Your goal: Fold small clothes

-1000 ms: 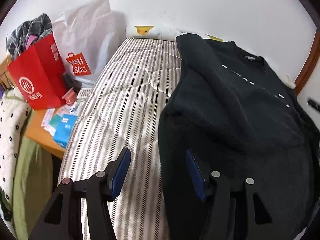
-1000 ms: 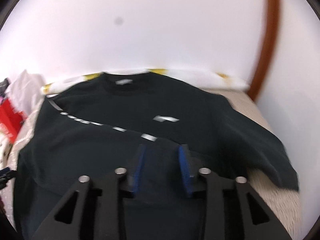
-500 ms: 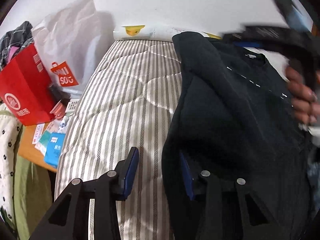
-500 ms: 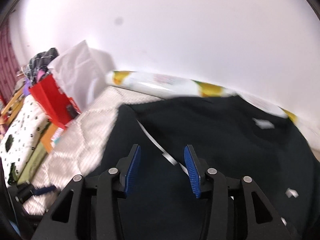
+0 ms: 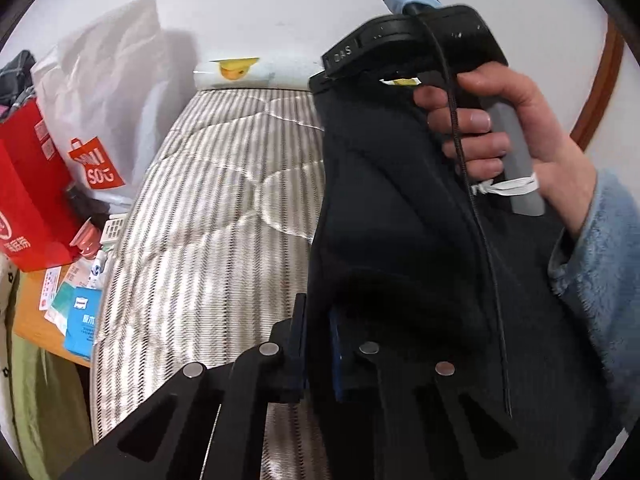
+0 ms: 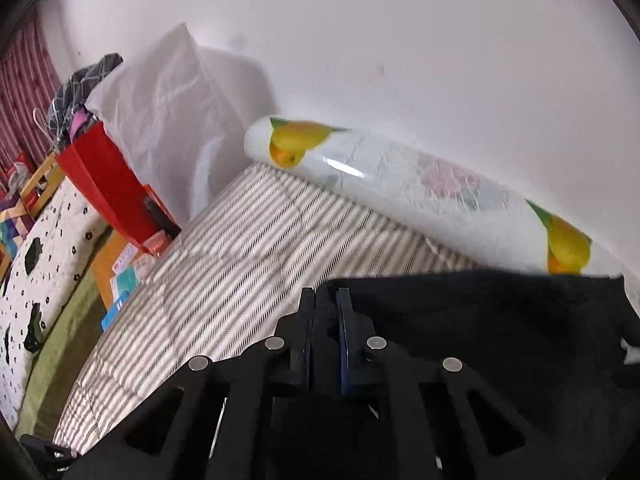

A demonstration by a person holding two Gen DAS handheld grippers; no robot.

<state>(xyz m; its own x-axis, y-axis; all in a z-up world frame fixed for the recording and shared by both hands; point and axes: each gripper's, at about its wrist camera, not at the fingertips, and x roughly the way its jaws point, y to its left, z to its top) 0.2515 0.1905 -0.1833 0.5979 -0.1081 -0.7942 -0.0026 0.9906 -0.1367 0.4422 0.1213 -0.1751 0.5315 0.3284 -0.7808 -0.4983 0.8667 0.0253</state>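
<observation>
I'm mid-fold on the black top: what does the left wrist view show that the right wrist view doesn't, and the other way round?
Only the left wrist view: the person's hand holding the right gripper's handle, a blue fleecy sleeve, and the left gripper shut on the edge of the black top.
Only the right wrist view: the right gripper, its jaws closing on the top's far corner, a red curtain and the spotted cover.
Both: striped mattress, fruit-print roll, red bag, white plastic bag.
</observation>
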